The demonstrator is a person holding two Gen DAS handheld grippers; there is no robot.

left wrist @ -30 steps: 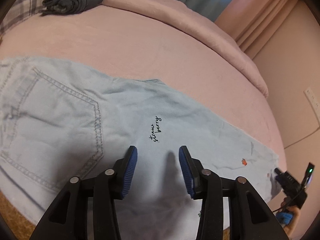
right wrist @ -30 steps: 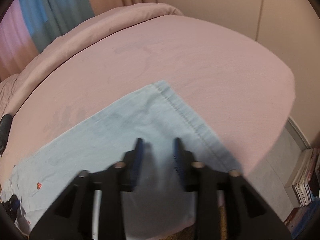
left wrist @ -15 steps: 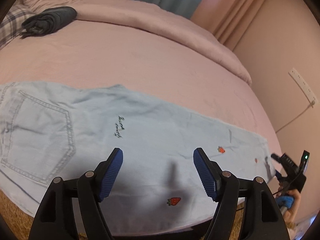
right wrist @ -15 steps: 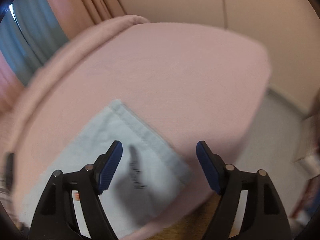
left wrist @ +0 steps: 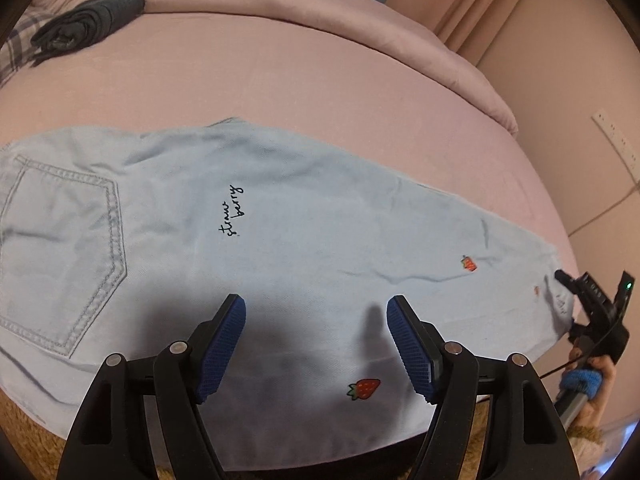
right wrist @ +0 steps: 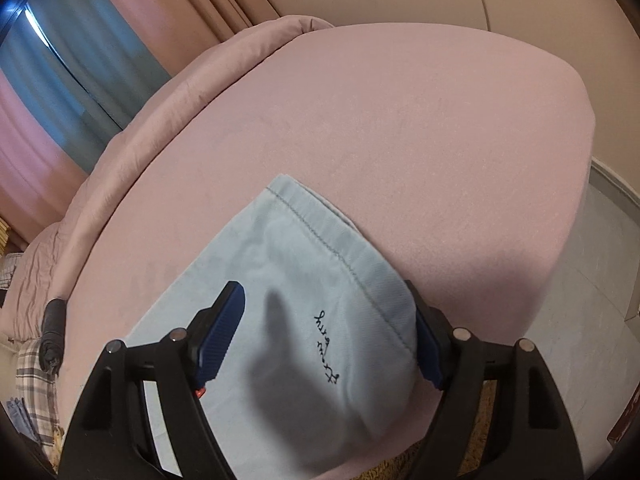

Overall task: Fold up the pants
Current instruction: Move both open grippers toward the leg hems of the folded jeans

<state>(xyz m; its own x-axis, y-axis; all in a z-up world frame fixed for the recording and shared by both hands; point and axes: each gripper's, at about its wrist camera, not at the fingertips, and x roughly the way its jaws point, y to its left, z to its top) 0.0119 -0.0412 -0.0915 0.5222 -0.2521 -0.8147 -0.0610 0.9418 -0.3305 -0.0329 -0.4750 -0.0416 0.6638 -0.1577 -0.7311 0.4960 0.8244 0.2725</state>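
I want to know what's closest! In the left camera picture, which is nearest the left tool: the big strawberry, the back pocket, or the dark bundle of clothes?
From the left tool:
1. Big strawberry, just below its right pad.
2. Back pocket, off to the left.
3. Dark bundle of clothes, far away at the top left.

We hold our left gripper (left wrist: 316,344) and right gripper (right wrist: 326,334) tilted downward with jaws spread wide and nothing between the blue pads (left wrist: 222,350), while our right hand (left wrist: 596,384) grips its handle.
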